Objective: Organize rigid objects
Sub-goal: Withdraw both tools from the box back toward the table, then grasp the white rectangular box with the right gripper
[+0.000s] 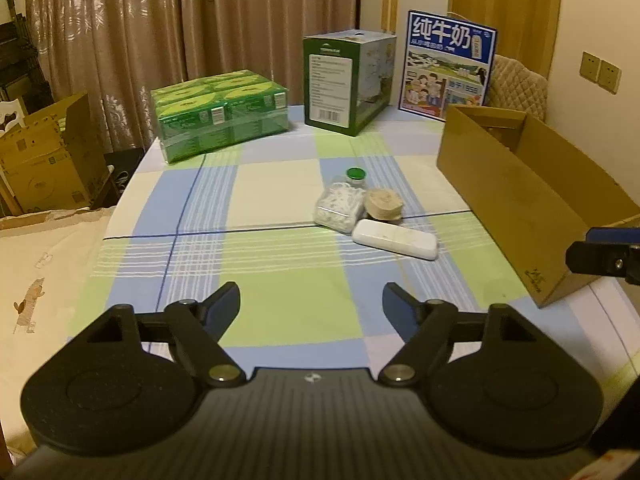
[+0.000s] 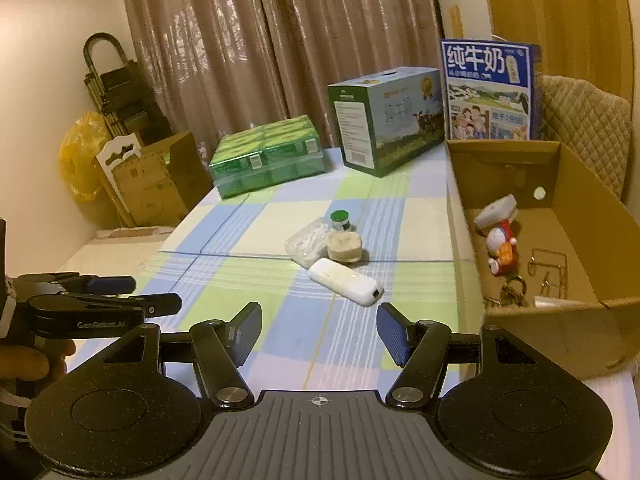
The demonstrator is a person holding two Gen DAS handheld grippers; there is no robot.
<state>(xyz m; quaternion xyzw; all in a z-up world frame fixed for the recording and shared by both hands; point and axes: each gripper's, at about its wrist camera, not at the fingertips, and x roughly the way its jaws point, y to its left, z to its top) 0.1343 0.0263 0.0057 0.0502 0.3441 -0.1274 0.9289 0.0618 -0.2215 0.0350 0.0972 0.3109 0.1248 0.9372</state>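
Lying flat on the checked tablecloth (image 1: 280,304), the white oblong case (image 1: 395,239) sits just right of centre in the left wrist view, its long axis running from centre-left down toward the lower right of the frame. In the right wrist view the same case (image 2: 346,282) also slants from upper left to lower right, with a small dark port on its lower-right end. Touching its upper side are a round tan tape roll (image 1: 385,205) and a clear plastic jar (image 1: 340,206) filled with small white pieces, lying on its side; a green-capped little bottle (image 1: 355,175) stands just behind them.

To the right of the cluster stands an open cardboard box (image 2: 576,216); inside it, in the right wrist view, lie a red and white toy figure (image 2: 502,246), a white lidded container (image 2: 496,210) and some metal wire pieces (image 2: 548,268).

At the far edge, upper centre of both frames, stand a green shrink-wrapped pack (image 1: 220,114), a green carton (image 1: 348,80) and a blue milk box (image 1: 448,62).

The left gripper (image 1: 311,308) hovers over the cloth at the bottom of its frame, fingers spread wide and holding nothing. The right gripper (image 2: 319,330) is likewise released and empty, near the case.
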